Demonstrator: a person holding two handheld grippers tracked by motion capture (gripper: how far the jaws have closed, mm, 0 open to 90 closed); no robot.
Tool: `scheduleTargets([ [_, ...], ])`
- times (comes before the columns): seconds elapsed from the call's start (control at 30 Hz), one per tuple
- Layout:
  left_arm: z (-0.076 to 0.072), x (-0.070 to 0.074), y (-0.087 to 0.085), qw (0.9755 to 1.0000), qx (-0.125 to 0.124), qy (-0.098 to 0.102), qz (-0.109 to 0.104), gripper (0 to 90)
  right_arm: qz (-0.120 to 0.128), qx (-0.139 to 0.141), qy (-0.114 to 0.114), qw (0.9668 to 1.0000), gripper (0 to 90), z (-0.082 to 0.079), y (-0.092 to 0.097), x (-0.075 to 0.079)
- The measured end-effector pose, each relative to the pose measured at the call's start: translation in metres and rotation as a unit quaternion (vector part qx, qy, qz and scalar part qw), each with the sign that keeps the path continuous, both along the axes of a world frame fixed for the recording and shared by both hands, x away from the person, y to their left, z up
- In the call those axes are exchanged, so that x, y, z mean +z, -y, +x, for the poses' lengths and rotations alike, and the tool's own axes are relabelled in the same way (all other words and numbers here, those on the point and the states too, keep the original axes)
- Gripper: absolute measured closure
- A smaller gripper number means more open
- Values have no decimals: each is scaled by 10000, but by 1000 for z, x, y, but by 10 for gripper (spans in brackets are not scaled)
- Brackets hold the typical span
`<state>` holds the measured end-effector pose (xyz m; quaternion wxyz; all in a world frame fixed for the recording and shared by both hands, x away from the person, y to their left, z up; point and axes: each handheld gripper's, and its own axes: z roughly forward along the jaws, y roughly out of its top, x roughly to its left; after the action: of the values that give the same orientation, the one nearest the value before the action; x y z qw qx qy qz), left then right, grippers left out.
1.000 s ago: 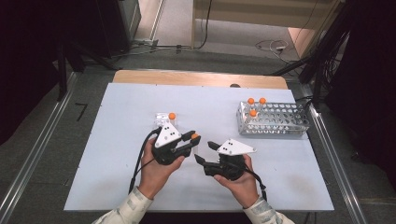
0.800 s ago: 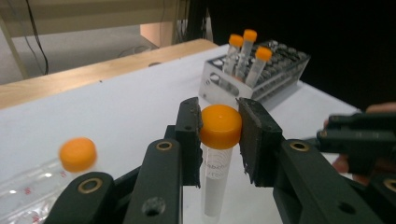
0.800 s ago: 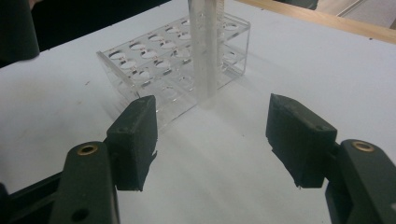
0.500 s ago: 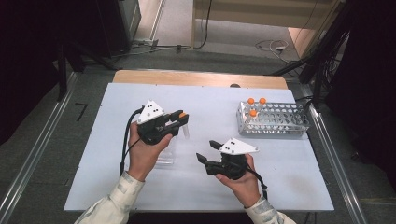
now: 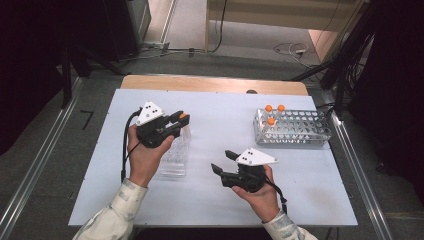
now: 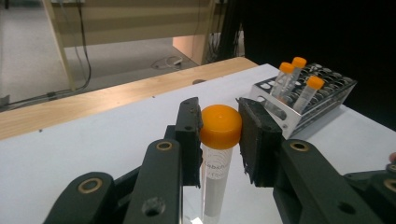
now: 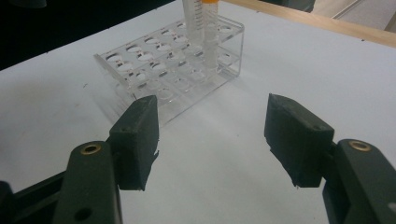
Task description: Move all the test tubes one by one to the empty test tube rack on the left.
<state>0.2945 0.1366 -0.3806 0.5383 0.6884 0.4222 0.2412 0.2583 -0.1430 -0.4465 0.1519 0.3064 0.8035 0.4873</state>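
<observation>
The left gripper (image 6: 219, 135) clamps an orange-capped tube (image 6: 218, 154) by its cap, upright above the clear rack (image 5: 175, 152) on the worktop (image 5: 220, 120), likely for carrying toward the far rack (image 5: 292, 127), while the right gripper (image 7: 212, 140) waits wide, empty.

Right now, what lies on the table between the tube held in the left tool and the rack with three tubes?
Nothing: in the high view, bare white table separates the held tube in the left tool from the rack.
</observation>
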Motion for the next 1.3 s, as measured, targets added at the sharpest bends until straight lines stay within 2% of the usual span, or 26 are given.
scheduleTargets([
  [0.3,4,-2,-6,9997,182,28,150,708,-7,-1,-9,10000,341,0,0,0],
  [0.73,5,-12,-3,9992,224,27,336,707,-6,5,-8,10000,343,0,2,0],
  [0.87,4,-17,0,9987,231,23,458,706,-9,1,-6,10000,344,0,2,0],
  [1.3,4,-38,6,9977,267,-114,618,705,-7,1,-17,10000,345,0,2,-1],
])
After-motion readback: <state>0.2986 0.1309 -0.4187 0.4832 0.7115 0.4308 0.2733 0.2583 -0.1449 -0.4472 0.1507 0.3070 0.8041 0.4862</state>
